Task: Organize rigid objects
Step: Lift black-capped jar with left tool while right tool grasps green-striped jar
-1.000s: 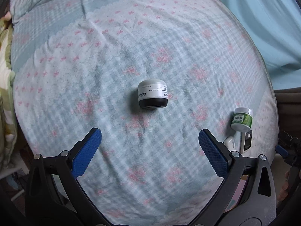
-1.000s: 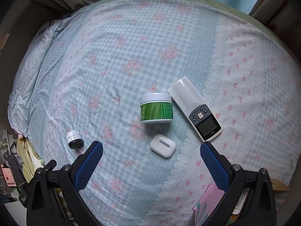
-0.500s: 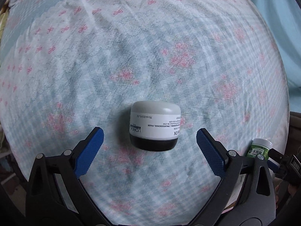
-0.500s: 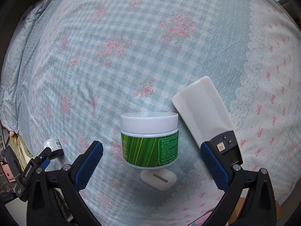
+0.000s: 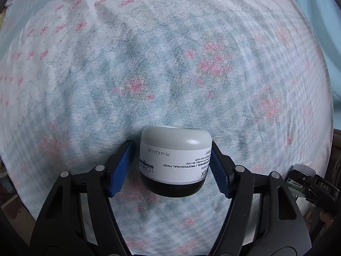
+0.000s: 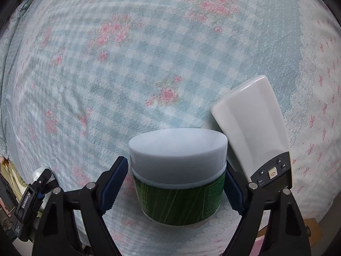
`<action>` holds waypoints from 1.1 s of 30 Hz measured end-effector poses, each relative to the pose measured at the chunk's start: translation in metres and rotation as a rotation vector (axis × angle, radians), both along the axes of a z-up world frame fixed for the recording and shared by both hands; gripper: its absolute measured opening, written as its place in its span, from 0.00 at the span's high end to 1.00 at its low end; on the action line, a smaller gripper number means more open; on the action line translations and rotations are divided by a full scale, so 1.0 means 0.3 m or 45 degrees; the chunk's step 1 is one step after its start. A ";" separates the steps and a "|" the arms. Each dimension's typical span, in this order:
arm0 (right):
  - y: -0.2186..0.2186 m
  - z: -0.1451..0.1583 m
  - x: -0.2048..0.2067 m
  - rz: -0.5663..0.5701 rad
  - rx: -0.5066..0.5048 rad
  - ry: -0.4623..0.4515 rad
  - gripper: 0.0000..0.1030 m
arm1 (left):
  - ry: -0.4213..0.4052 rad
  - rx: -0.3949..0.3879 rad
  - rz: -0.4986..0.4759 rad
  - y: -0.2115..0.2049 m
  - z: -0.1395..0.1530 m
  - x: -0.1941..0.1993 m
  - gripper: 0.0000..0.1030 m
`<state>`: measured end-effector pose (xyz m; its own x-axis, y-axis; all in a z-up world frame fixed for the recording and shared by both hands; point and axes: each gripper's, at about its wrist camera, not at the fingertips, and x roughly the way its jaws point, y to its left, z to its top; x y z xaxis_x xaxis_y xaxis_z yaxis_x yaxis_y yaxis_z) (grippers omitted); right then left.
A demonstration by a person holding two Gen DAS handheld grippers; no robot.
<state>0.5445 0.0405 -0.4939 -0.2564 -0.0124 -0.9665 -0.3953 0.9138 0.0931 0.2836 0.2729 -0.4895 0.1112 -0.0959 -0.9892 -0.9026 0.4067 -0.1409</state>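
A small grey-and-white hair mask jar [image 5: 175, 162] with a black base stands on the bed between the blue pads of my left gripper [image 5: 171, 169]. The right pad touches it; a thin gap shows at the left pad. A green jar with a white lid [image 6: 179, 179] stands between the pads of my right gripper [image 6: 172, 186], which sit close on both sides with a small gap at the left. A white remote control [image 6: 253, 132] lies right beside the green jar, touching my right finger.
Both jars rest on a blue checked bedsheet with pink flowers [image 6: 149, 64]. The other gripper shows at each view's lower edge: the right one [image 5: 309, 181] and the left one [image 6: 32, 198]. The bed's edge lies below the grippers.
Both grippers moved down and forward over their jars and closed their jaws from wide open to nearly against the jars. The white earbud case is now hidden behind the green jar.
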 end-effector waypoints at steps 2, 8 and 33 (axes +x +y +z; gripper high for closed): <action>0.003 -0.014 0.004 0.004 -0.039 -0.016 0.34 | -0.032 0.000 -0.011 -0.004 -0.010 0.000 0.48; -0.006 -0.022 0.010 -0.023 -0.033 -0.039 0.35 | -0.060 -0.009 -0.021 0.021 -0.010 0.026 0.48; -0.122 0.536 -0.174 -0.210 0.512 -0.215 0.35 | -0.379 0.174 -0.391 -0.138 0.560 0.040 0.48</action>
